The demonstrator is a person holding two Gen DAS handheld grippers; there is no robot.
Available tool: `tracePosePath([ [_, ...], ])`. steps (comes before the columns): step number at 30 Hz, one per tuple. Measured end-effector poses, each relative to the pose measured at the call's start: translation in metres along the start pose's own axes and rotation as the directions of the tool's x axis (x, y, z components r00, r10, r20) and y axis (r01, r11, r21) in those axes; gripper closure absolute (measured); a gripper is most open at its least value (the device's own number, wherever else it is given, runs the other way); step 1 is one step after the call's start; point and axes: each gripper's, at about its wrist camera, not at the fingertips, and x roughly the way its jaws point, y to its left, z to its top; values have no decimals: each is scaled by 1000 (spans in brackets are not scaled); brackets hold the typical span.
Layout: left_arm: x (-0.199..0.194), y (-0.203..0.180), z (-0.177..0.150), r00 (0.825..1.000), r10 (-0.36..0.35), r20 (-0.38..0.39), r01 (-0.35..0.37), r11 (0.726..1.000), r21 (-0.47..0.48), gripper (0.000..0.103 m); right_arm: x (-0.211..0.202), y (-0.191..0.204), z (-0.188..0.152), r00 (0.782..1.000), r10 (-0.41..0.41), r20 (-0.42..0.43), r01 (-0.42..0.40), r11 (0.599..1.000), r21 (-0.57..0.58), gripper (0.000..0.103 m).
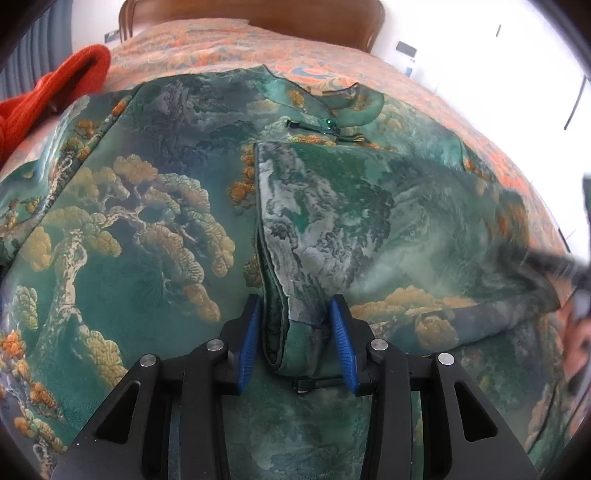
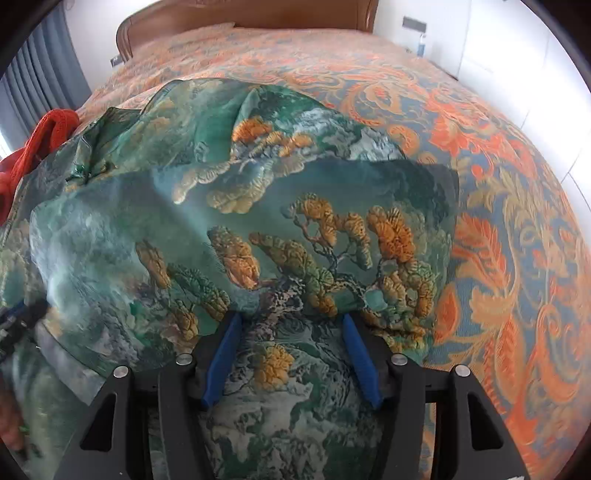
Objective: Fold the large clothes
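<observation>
A large green garment printed with pine trees and mountains (image 1: 147, 221) lies spread on the bed; its collar with a green knot button (image 1: 327, 123) points to the headboard. A folded flap (image 1: 332, 206) lies over its right half. My left gripper (image 1: 295, 314) is open, its blue pads either side of the flap's thick folded edge. In the right wrist view the same garment (image 2: 258, 221) lies bunched. My right gripper (image 2: 291, 325) is open with cloth between and under its blue pads. The right gripper shows blurred at the left view's right edge (image 1: 554, 262).
The bed has an orange and blue patterned cover (image 2: 498, 184) and a wooden headboard (image 1: 258, 14). A red knitted garment (image 1: 55, 92) lies at the left edge of the bed. White walls and cupboards stand to the right, grey curtains to the left.
</observation>
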Motion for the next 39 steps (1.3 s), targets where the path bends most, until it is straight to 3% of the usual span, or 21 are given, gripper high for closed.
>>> tracePosePath([
  [1, 0, 0, 0, 1000, -2, 5, 2, 1000, 0, 63, -8, 0, 9, 1000, 18, 14, -18, 1000, 10, 44],
  [3, -2, 1, -2, 1000, -6, 12, 6, 1000, -1, 63, -35, -8, 27, 990, 70, 126, -79, 994, 69, 45],
  [5, -1, 1, -1, 1000, -10, 16, 10, 1000, -4, 63, -42, -14, 43, 983, 70, 169, -91, 989, 119, 45],
  [10, 2, 2, 0, 999, -25, 20, 25, 1000, -15, 63, -3, -14, 65, 992, -16, 123, -3, 988, 152, 44],
  [15, 4, 6, -6, 999, -35, 28, 36, 999, -20, 63, 42, -26, 67, 998, -41, 45, 33, 986, 163, 44],
  [20, 3, 6, -5, 999, -30, 16, 31, 999, -21, 63, 42, -25, 66, 997, -60, 47, 52, 986, 157, 45],
  [22, 0, 7, -4, 999, -33, 12, 33, 999, -25, 59, 20, -18, 58, 991, -86, 104, 69, 985, 159, 44],
  [25, -8, 6, -2, 999, -33, 9, 33, 999, -22, 45, -29, -3, 27, 982, -70, 175, 41, 986, 161, 44],
  [27, -12, 3, -3, 999, -31, 13, 31, 999, -16, 37, -52, 7, 1, 982, -33, 185, 7, 990, 140, 44],
  [29, -13, 0, -6, 1000, -10, 11, 10, 1000, 2, 36, -65, 17, -27, 985, -18, 174, -2, 993, 115, 44],
  [33, -15, -3, -6, 1000, 11, -12, -11, 1000, 12, 35, -50, 30, -65, 994, -48, 98, 40, 995, 87, 44],
  [37, -45, 1, -10, 1000, -1, -22, 2, 1000, 7, 31, -24, 42, -67, 994, -95, 46, 93, 995, 46, 44],
  [39, -69, 5, -19, 1000, -11, -6, 11, 999, 30, 24, -30, 48, -64, 992, -120, 49, 118, 992, 36, 44],
])
